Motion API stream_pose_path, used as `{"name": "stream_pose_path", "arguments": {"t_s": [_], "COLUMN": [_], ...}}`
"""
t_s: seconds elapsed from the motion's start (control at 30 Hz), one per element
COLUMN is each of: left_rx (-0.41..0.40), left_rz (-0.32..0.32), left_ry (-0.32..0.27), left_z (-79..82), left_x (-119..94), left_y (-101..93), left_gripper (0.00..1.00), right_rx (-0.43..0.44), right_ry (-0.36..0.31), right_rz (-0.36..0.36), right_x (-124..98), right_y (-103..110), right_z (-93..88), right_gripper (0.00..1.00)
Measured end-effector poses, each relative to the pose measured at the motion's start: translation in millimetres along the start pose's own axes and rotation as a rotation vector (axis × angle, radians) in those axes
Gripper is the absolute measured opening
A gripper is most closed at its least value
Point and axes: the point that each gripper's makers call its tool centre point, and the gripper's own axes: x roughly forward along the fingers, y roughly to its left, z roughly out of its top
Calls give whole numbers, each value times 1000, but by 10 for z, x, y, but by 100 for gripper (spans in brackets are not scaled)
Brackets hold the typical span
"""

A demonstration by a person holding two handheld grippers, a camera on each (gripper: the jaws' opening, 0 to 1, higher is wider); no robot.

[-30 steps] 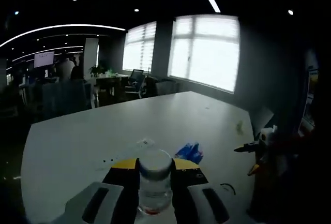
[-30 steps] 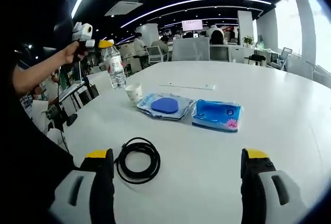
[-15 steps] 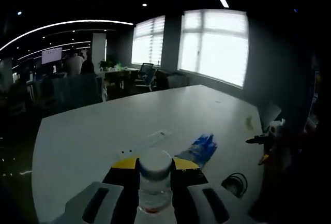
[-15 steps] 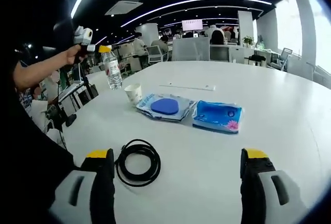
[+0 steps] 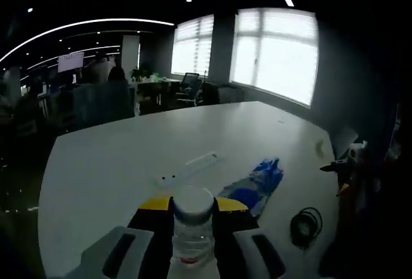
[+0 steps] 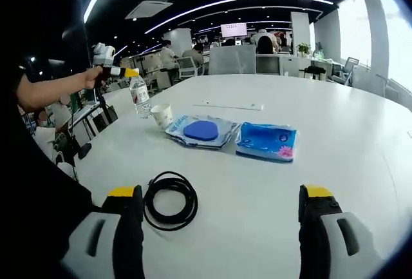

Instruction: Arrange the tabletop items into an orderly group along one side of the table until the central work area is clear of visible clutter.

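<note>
My left gripper (image 5: pixel 193 204) is shut on a clear water bottle (image 5: pixel 192 239) with a white cap, which rises between its yellow-tipped jaws. From the right gripper view, that left gripper (image 6: pixel 121 72) holds the water bottle (image 6: pixel 140 97) upright by its neck at the table's far left edge, beside a paper cup (image 6: pixel 161 115). My right gripper (image 6: pixel 219 200) hangs open above the white table (image 6: pixel 347 137), with nothing between its jaws. Just ahead of its left jaw lies a coiled black cable (image 6: pixel 168 200). Past that lie a clear pouch with a blue disc (image 6: pixel 199 131) and a blue tissue pack (image 6: pixel 265 142).
A long white strip (image 6: pixel 228 105) lies farther back on the table; in the left gripper view the strip (image 5: pixel 190 166), the blue packs (image 5: pixel 257 182) and the cable (image 5: pixel 304 226) lie ahead. Office chairs, desks and people stand beyond the table. Bright windows lie behind.
The left gripper has carried the bottle down and away, to just beside the paper cup. The left gripper view has swung, bringing the strip, blue packs and cable further in. The right gripper stayed open.
</note>
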Motion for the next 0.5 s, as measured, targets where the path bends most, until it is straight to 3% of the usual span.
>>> {"name": "stream_pose_path", "arguments": {"t_s": [0.5], "left_rx": [-7], "left_rz": [-9], "left_ry": [44], "left_z": [-219], "left_x": [189], "left_y": [41], "left_gripper": [20], "right_rx": [19], "right_ry": [11], "right_rz": [-12], "right_x": [-22], "right_y": [14], "right_z": [-89], "right_gripper": [96]}}
